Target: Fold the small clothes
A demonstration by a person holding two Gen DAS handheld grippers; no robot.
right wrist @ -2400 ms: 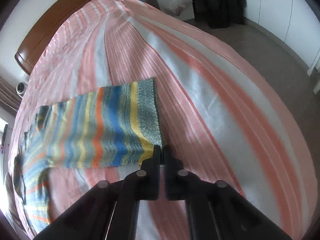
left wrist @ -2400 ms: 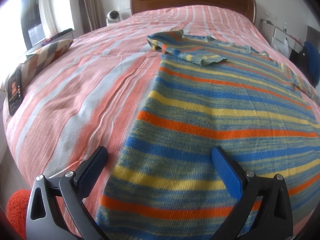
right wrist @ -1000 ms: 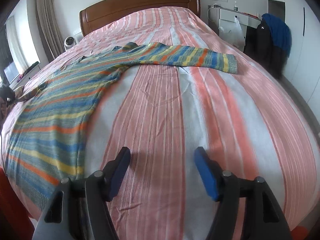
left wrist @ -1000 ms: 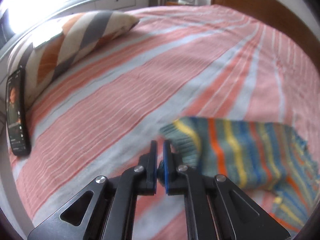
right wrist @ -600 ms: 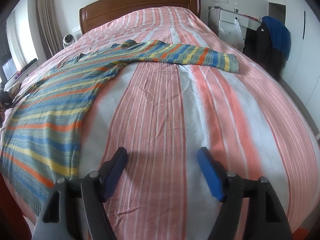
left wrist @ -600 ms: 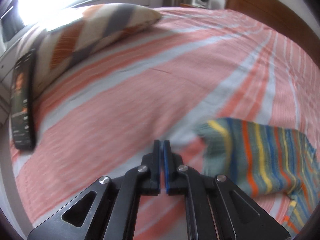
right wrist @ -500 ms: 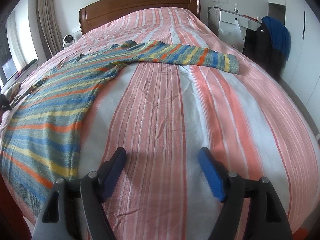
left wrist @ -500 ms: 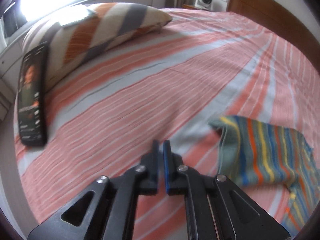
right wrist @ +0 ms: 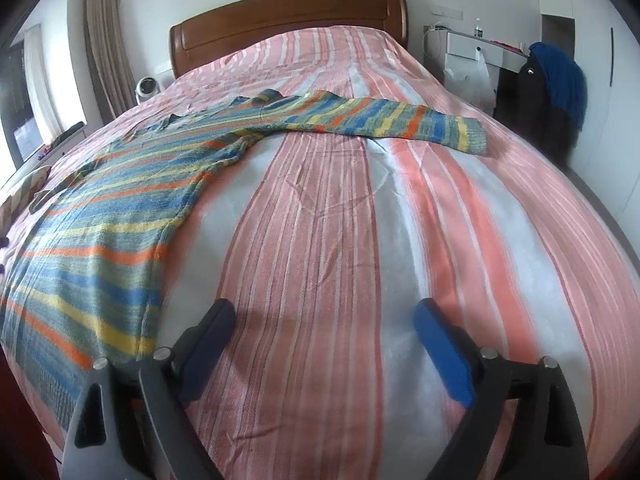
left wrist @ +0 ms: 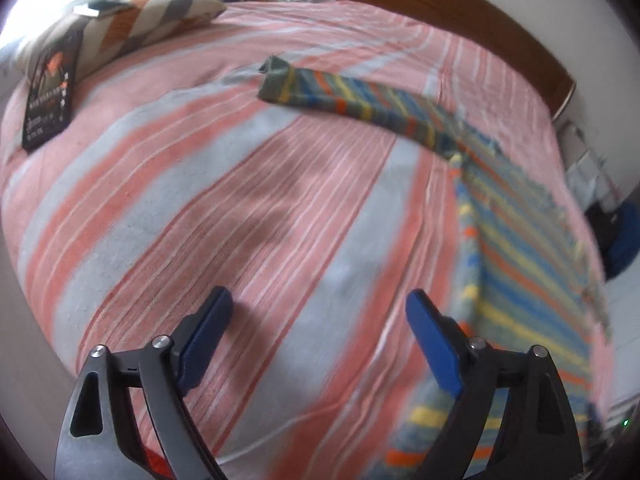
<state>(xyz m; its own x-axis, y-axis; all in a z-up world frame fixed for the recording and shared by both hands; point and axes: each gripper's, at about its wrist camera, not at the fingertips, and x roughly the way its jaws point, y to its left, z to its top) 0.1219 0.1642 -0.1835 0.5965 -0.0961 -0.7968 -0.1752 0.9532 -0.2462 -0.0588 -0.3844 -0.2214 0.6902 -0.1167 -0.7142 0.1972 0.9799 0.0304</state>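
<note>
A striped knit sweater [right wrist: 132, 200] in blue, yellow, orange and grey lies flat on the pink striped bed [right wrist: 360, 220]. One sleeve [right wrist: 380, 120] stretches out to the right. In the left wrist view the sweater body [left wrist: 520, 260] runs down the right side and the other sleeve [left wrist: 348, 100] stretches left. My left gripper [left wrist: 320, 328] is open and empty over bare bedspread, left of the sweater's edge. My right gripper [right wrist: 324, 340] is open and empty over bare bedspread, right of the sweater's hem.
A striped pillow [left wrist: 140, 20] and a dark phone [left wrist: 50, 88] lie at the bed's left side. A wooden headboard [right wrist: 288, 16] stands at the far end. A white cabinet [right wrist: 472, 52] and a blue garment on dark luggage [right wrist: 556, 76] stand right of the bed.
My left gripper was shut by the left sleeve cuff; now it is open, pulled back toward the foot of the bed, with the sleeve laid out. The right gripper stays open, barely moved.
</note>
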